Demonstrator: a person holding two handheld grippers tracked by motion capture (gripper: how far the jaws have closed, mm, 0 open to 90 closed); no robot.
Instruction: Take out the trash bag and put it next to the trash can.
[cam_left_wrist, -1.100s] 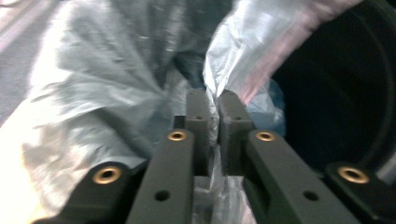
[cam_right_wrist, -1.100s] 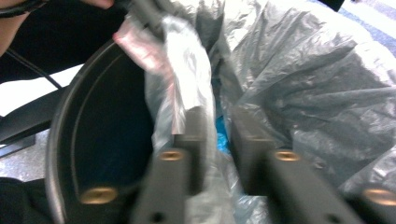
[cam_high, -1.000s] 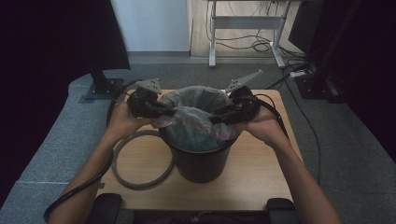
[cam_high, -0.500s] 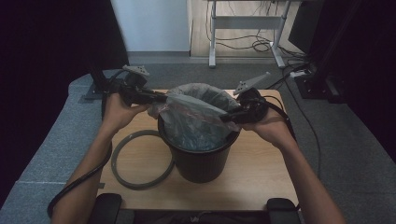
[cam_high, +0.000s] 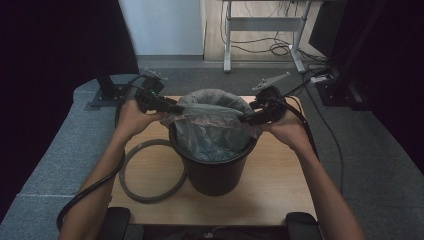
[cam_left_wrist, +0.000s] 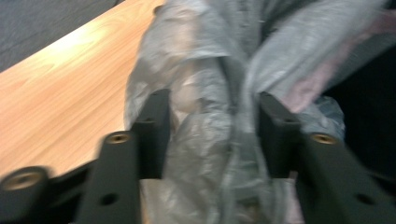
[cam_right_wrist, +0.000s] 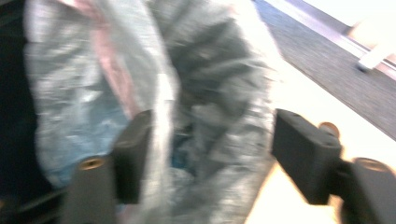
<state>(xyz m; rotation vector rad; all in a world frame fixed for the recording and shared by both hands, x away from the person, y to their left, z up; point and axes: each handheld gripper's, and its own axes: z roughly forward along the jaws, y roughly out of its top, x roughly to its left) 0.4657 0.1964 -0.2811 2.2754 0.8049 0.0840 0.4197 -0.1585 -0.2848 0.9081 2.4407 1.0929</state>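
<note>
Wooden surface (cam_high: 280, 190) carries my black bin (cam_high: 215, 167) at its middle, with a grey ring (cam_high: 150, 172) lying flat just beside it on my left. Over the bin's mouth lies the translucent plastic liner (cam_high: 212, 117), which half a second ago I was stretching tight across it and which now sags slacker on the rim. Both jaws have just been opening: my left hand-held gripper (cam_left_wrist: 212, 135) stands part open with bunched liner between its jaws, my right hand-held gripper (cam_right_wrist: 210, 149) wide around another fold. I judge the liner freshly released, ready for re-gripping lower.
</note>
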